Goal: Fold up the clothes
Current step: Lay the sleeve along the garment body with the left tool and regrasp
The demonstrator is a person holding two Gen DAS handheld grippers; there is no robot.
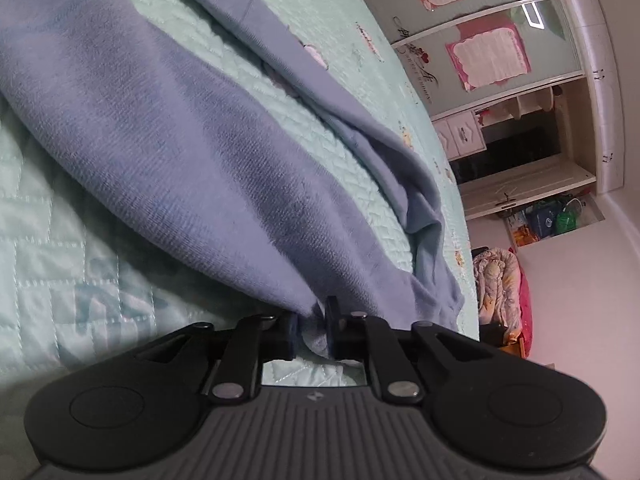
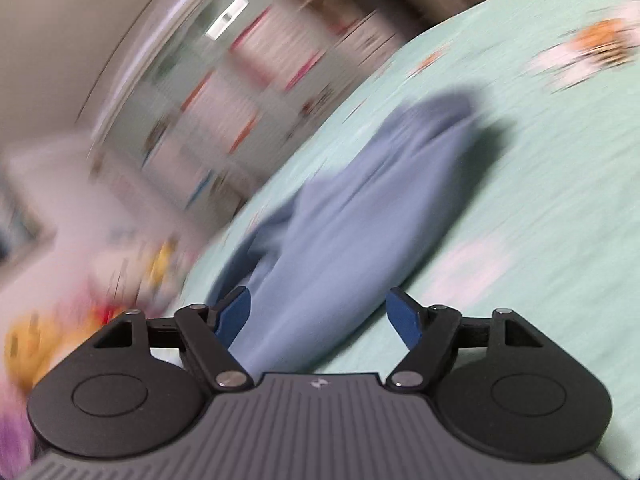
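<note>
A blue-grey knit garment (image 1: pixel 168 132) lies spread over a pale green quilted bed (image 1: pixel 60 272). One long sleeve (image 1: pixel 256 28) stretches toward the far side. My left gripper (image 1: pixel 310 328) is shut on a bunched edge of the garment at its near end, and the cloth pulls up from the bed toward the pads. In the blurred right wrist view the same garment (image 2: pixel 352 208) lies on the bed (image 2: pixel 540 240), its near end reaching between the blue pads (image 2: pixel 404 316). My right gripper (image 2: pixel 318 312) stands open and its pads do not press the cloth.
A white wardrobe with pink papers on its mirrored doors (image 1: pixel 488 52) stands past the bed's far edge. A heap of patterned bedding (image 1: pixel 500 292) lies on the floor beside it. Cartoon prints (image 2: pixel 592 44) dot the bed cover.
</note>
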